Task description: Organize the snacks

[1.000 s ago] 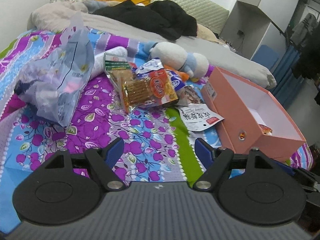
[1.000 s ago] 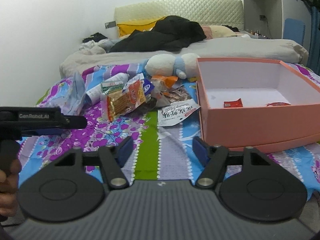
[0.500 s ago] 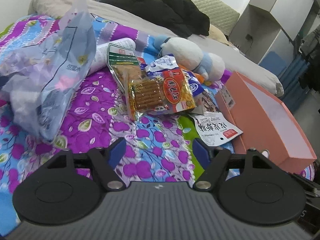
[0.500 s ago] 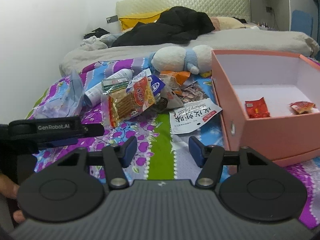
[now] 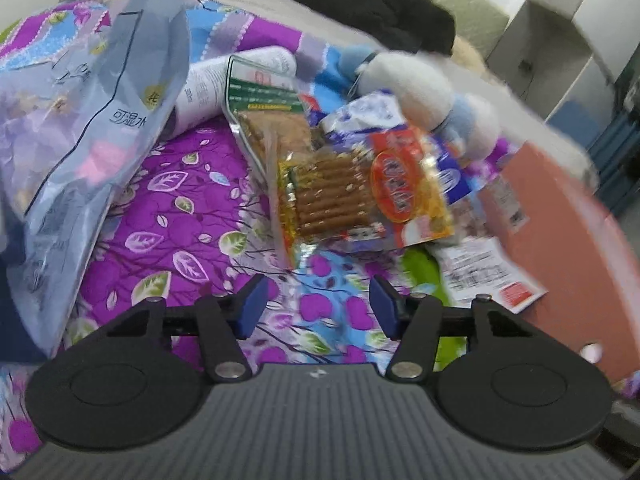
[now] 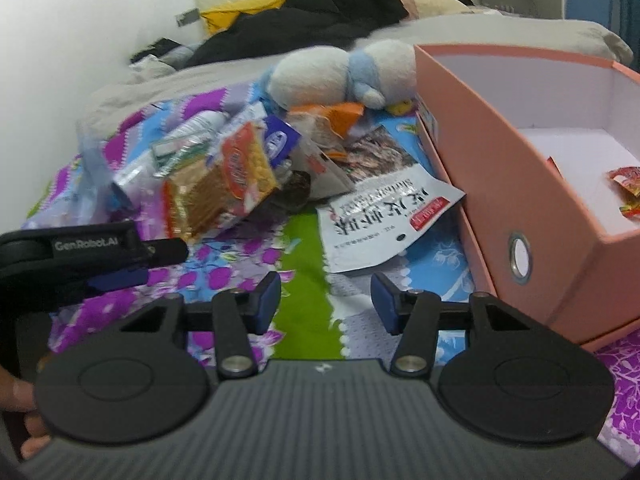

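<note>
A pile of snack packets lies on the patterned bedspread. An orange biscuit-stick packet [image 5: 360, 196] sits just ahead of my open, empty left gripper [image 5: 318, 304]; it also shows in the right wrist view [image 6: 224, 184]. A green-topped packet [image 5: 268, 100] lies behind it. A white packet with black writing [image 6: 384, 224] lies just ahead of my open, empty right gripper [image 6: 326, 300]. The pink box [image 6: 512, 184] stands to the right with small red packets [image 6: 626, 184] inside. The left gripper's body [image 6: 80, 256] shows at the left of the right wrist view.
A large pale blue plastic bag [image 5: 76, 132] lies at the left. A white and blue plush toy [image 6: 340, 72] sits behind the pile, with a white tube [image 5: 224, 88] beside it. Dark clothes [image 6: 320, 12] and pillows lie further back on the bed.
Both grippers have moved forward and down toward the snack pile. The left one has closed in on the orange packet, the right one on the white packet. Both stay open.
</note>
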